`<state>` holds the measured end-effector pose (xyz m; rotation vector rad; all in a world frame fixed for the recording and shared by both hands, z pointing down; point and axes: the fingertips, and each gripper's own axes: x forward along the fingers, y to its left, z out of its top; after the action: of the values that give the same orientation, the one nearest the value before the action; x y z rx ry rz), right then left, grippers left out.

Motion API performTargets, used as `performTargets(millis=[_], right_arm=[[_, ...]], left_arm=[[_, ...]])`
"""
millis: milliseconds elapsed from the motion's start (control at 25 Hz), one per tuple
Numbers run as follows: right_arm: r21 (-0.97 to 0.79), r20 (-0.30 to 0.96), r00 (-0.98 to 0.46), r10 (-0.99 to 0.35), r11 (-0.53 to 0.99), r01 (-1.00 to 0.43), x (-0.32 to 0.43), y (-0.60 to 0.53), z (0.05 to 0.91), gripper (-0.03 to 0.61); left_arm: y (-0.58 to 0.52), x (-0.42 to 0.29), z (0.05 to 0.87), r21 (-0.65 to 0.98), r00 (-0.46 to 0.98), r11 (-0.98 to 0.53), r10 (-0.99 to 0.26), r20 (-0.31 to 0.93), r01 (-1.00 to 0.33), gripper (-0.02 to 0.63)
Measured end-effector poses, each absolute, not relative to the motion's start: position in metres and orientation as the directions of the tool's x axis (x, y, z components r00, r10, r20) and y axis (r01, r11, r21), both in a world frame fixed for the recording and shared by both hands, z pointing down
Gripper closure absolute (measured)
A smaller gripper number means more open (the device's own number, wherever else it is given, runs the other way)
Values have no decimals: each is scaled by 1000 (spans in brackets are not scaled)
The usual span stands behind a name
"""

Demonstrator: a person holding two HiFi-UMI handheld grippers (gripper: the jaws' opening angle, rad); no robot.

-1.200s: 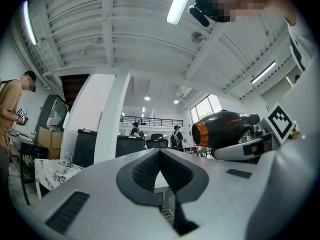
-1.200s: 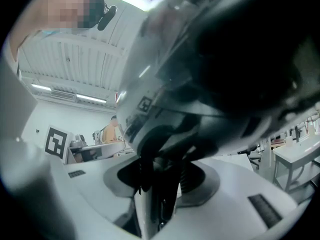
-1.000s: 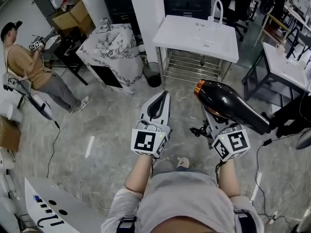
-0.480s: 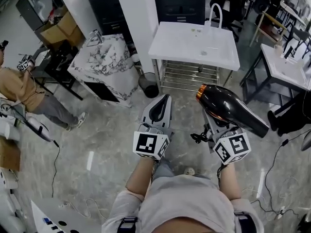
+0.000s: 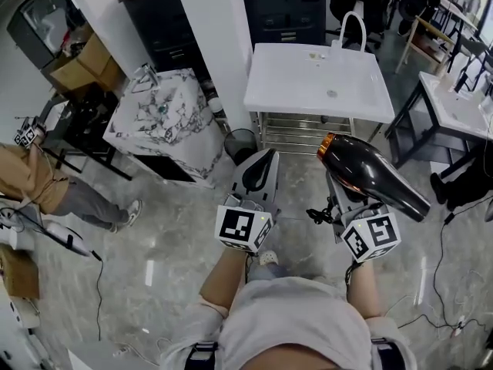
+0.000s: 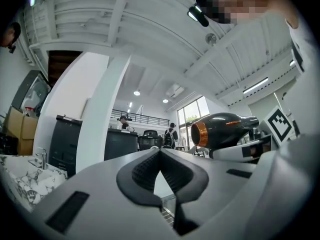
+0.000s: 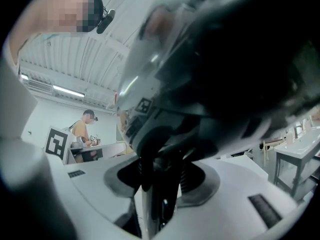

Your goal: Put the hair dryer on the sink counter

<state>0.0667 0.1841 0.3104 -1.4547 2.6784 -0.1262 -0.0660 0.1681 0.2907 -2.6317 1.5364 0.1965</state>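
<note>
Both sink counters have slid lower and nearer in the head view since a second ago, and the person in tan (image 5: 31, 179) has drifted out to the left edge.

Furthest left of the two stands the marble-topped counter (image 5: 154, 122), with its own tap. My left gripper (image 5: 263, 160) hangs over the floor with its jaws closed together and nothing between them; its own view shows the dark pads meeting.

Ahead and slightly right is the white sink counter (image 5: 308, 83), its top bare apart from the basin and the curved tap (image 5: 350, 21) at the back edge.

My right gripper (image 5: 339, 187) is clamped on the handle (image 7: 160, 184) of the hair dryer (image 5: 377, 174). The black body lies across above the jaws, its copper-ringed nozzle pointing toward the white counter's front edge.

As I judge it, the pick-up is done and the carry is under way. The dryer is still in the air over the floor, well apart from either counter. Reaching a counter, lowering the dryer onto a bare stretch and letting go all remain.
</note>
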Motion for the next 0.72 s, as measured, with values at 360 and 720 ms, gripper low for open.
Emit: performTargets(millis=[360, 720], right_arm=[[-125, -67, -496, -866, 500, -857, 17, 145, 303, 402], [-123, -68, -469, -881, 474, -872, 17, 103, 309, 402]], left_arm=[[120, -110, 289, -33, 554, -557, -818, -156, -830, 600], [75, -105, 298, -15, 588, -594, -792, -162, -804, 601]])
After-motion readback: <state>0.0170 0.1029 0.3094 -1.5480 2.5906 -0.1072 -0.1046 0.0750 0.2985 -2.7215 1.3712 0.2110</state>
